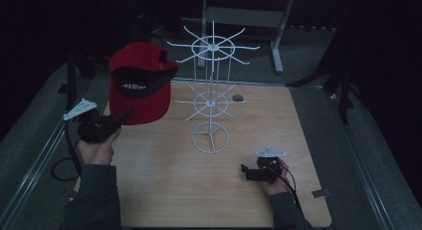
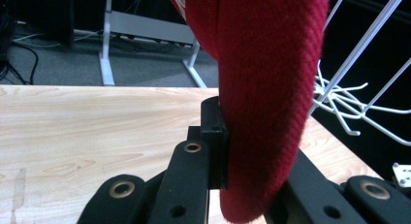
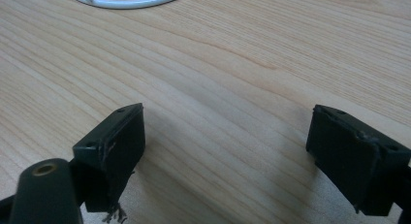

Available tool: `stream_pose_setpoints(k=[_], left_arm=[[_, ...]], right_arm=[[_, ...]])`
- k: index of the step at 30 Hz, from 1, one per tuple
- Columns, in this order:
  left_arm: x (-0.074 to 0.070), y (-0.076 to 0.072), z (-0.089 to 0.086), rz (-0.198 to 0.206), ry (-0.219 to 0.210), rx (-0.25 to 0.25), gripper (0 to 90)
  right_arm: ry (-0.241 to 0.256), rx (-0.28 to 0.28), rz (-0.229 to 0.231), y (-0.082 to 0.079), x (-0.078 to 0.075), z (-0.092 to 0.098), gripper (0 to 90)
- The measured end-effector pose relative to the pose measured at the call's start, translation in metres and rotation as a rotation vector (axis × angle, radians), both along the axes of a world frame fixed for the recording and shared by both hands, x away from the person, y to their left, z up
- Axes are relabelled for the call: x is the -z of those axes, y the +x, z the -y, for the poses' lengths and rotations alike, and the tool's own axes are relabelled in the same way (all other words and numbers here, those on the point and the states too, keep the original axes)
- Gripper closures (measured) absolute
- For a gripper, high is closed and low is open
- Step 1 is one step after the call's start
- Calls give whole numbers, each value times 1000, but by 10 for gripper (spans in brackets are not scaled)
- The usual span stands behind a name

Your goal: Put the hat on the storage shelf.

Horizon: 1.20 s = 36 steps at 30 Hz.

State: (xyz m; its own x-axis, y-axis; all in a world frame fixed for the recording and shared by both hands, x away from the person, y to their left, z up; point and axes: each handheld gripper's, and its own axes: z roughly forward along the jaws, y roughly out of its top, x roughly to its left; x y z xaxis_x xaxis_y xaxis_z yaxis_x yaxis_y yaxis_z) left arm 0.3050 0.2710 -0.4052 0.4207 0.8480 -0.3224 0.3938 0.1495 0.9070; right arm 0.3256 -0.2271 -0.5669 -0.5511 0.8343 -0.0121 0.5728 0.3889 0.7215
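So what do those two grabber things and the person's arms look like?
Both are black two-jaw tools. The left gripper and the right gripper each carry a pale grey three-cornered plate on top and trail a black cable. Brass-coloured rivets dot the black links. The flat black pads look scuffed and frayed at the edges. The person wears dark grey sleeves.

High view overlooks table (image 1: 239,190); gripper views skim it close.

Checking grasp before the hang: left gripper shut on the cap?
Shut. Left gripper jaws pinch the red cap brim, held above the table.
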Motion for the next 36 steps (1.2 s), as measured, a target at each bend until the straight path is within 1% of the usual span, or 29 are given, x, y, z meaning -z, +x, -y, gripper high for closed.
stream_pose_setpoints(k=[5,9,14,19,36], left_arm=[[-4,0,0,11,-5,1,856],[-8,0,1,16,4,5,856],[-13,0,0,26,-1,11,857],[-15,-2,-1,40,-11,1,857],[-22,-2,-1,55,-31,-13,857]], right_arm=[[0,1,0,0,0,0,137],[0,1,1,0,0,0,137],[0,1,1,0,0,0,137],[0,1,1,0,0,0,137],[0,1,1,0,0,0,137]])
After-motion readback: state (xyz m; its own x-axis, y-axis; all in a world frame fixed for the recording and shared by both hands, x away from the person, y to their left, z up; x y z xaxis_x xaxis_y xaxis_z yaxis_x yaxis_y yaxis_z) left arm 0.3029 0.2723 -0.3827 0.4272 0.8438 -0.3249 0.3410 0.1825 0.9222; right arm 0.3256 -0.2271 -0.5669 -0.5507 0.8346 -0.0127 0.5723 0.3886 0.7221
